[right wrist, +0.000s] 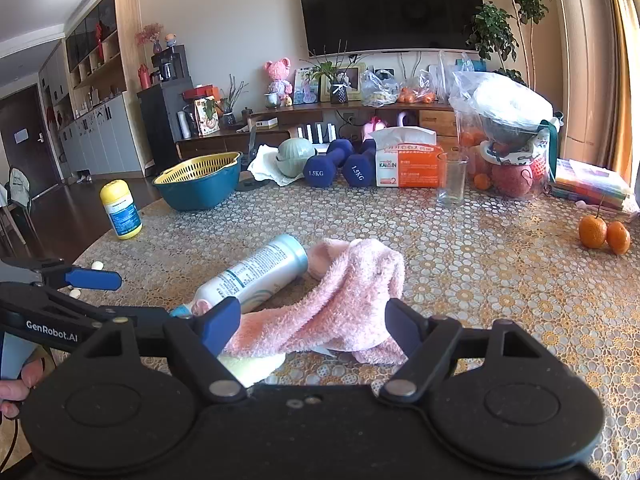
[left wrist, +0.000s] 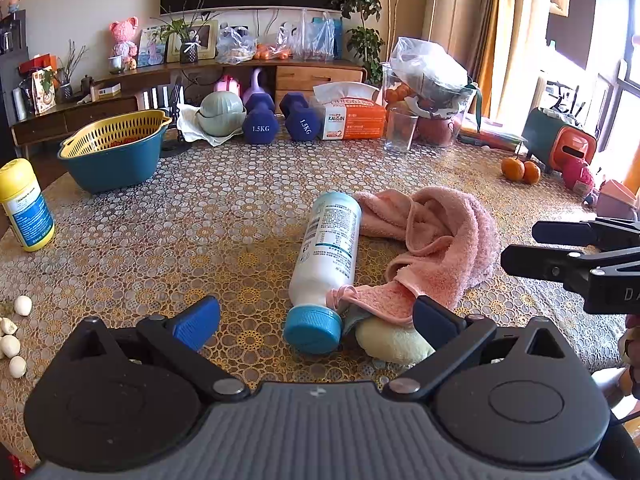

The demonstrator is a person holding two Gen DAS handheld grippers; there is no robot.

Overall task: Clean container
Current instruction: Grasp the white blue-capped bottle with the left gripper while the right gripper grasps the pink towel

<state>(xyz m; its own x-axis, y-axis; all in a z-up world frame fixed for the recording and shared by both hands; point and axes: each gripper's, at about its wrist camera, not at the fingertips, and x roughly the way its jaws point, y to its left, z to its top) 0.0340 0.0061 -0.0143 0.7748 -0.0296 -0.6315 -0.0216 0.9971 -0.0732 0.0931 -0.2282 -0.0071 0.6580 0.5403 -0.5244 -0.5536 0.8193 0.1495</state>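
I hold two hand-held grippers over the counter (left wrist: 168, 216). My left hand-held gripper (left wrist: 316, 322) stands released, its two blue pads spread wide and touching nothing; the bottle's cap lies between them. My right hand-held gripper (right wrist: 310, 330) is released too, its pads spread with the pink towel (right wrist: 352, 300) lying between them but not pinched.

The container to clean is one white bottle (left wrist: 328, 252) with one blue cap (left wrist: 314, 330), lying on its side near the middle of the counter, cap toward me. The one pink towel is crumpled just beside it on its right and touches it near the cap. One pale yellow sponge (left wrist: 390, 342) lies under the towel's near end, next to the cap.

Further back I count two blue dumbbells (left wrist: 260, 120), one box of tissues (left wrist: 352, 114), one clear glass (left wrist: 400, 130), and one yellow colander sitting in one teal bowl (left wrist: 114, 164). One yellow upright bottle (left wrist: 26, 204) stands at the left edge. Two oranges (left wrist: 520, 170) lie touching each other at the right. At least four small white lumps (left wrist: 16, 340) are scattered at the near left; what they are I cannot tell. One pale green lidded bowl (left wrist: 222, 114) sits on a white cloth beside the dumbbells.
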